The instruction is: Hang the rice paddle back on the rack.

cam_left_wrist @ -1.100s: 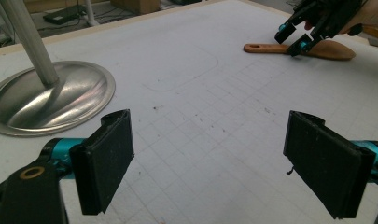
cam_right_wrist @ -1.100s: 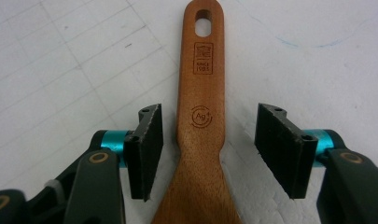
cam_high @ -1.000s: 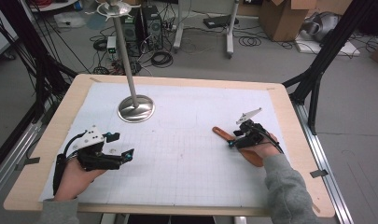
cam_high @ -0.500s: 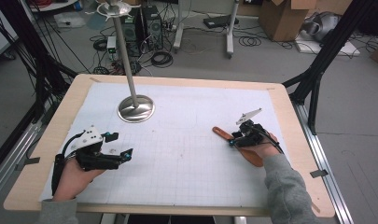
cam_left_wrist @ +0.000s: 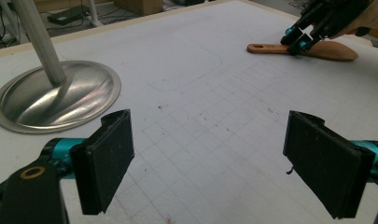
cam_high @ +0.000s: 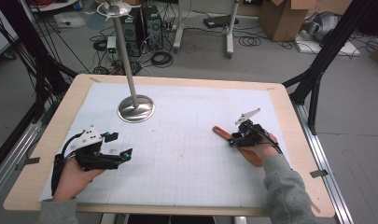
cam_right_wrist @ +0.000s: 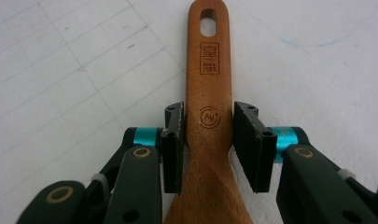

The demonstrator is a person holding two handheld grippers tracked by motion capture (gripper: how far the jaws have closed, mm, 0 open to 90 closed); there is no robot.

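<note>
Lying flat at the table's right, the wooden spatula (cam_right_wrist: 209,116) runs lengthwise between the right gripper (cam_right_wrist: 209,140), whose jaws have just been closing onto its handle sides. Far left, the left gripper (cam_left_wrist: 214,163) waits, jaws spread.

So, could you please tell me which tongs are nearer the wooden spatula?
Right: the right tongs straddle the spatula handle. The left tongs rest far across the table.
</note>
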